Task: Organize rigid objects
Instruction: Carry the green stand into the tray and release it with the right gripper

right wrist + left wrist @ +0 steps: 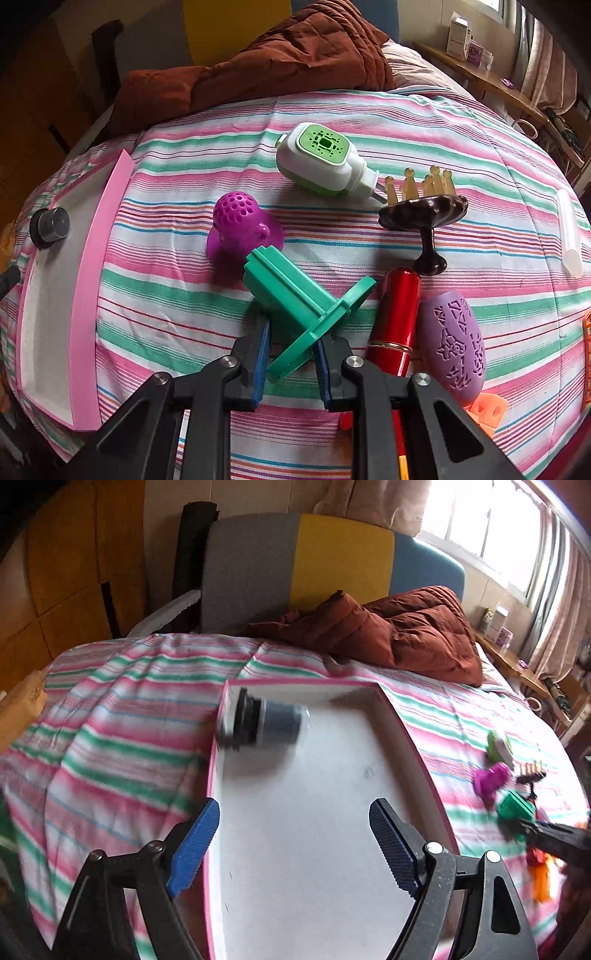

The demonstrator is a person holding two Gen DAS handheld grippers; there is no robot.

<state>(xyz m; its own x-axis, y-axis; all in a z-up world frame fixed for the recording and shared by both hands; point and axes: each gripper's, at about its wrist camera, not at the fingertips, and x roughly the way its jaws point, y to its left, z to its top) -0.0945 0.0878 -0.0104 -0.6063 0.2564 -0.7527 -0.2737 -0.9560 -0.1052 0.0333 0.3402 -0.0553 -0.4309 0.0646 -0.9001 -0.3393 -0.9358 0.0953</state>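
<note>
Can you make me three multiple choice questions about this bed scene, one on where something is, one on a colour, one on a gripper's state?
1. Where does the grey and black cylinder lie?
A. Inside the pink-rimmed tray
B. On the brown quilt
C. Between the left gripper's fingers

2. What colour is the perforated dome-shaped piece?
A. Orange
B. Magenta
C. White

3. What is the right gripper doing?
A. Open above the comb
B. Shut on nothing
C. Shut on the teal plastic part

Answers:
1 A, the cylinder rests on the tray's white floor near its far corner, while the left gripper is open and empty.
2 B, the right wrist view shows it bright magenta on the striped sheet.
3 C, both blue fingers press against the teal part's flat flange.
</note>
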